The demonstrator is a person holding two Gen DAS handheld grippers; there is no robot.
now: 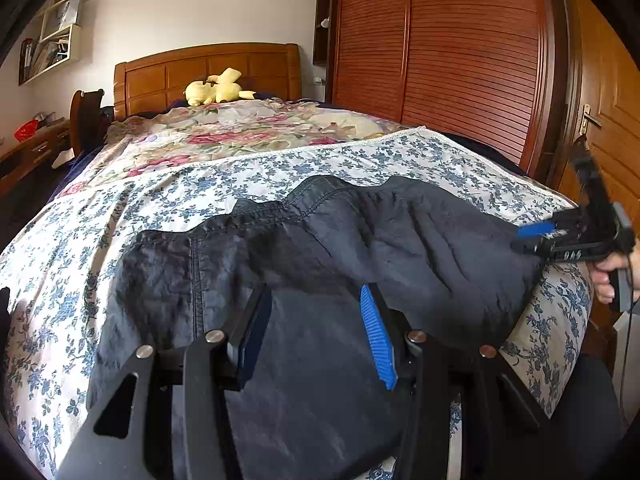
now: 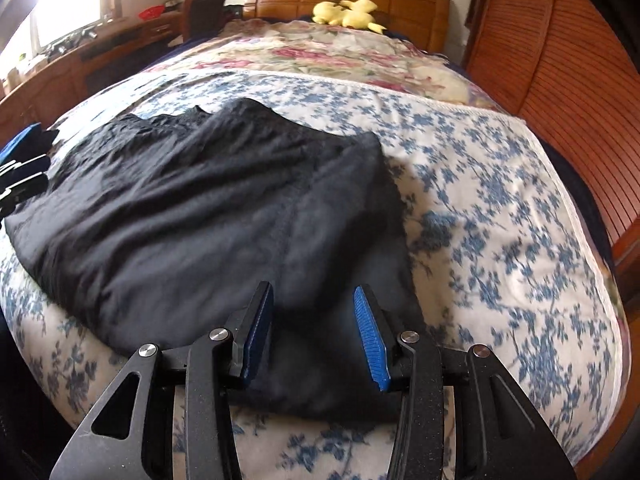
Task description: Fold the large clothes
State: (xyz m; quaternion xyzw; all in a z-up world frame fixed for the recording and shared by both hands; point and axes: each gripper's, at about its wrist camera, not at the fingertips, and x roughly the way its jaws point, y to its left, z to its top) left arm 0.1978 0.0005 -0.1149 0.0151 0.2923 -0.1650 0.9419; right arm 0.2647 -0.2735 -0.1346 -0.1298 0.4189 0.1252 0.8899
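Ahead of me a blue-flowered sheet point(image 2: 500, 184) covers the near part of the bed, with a pink floral quilt point(image 1: 224, 132) beyond it. A yellow plush toy point(image 1: 218, 88) lies against the wooden headboard point(image 1: 208, 68). A slatted wardrobe point(image 1: 440, 48) stands alongside.

Open bedspread point(image 2: 500, 200) right of dark garment point(image 2: 208, 208); wardrobe point(image 2: 580, 80) hems far side.

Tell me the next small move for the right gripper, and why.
Probably lower the right gripper and close its fingers on the near edge of the dark garment. The fingers stand open just above that edge, holding nothing, and the garment lies spread on the bed.
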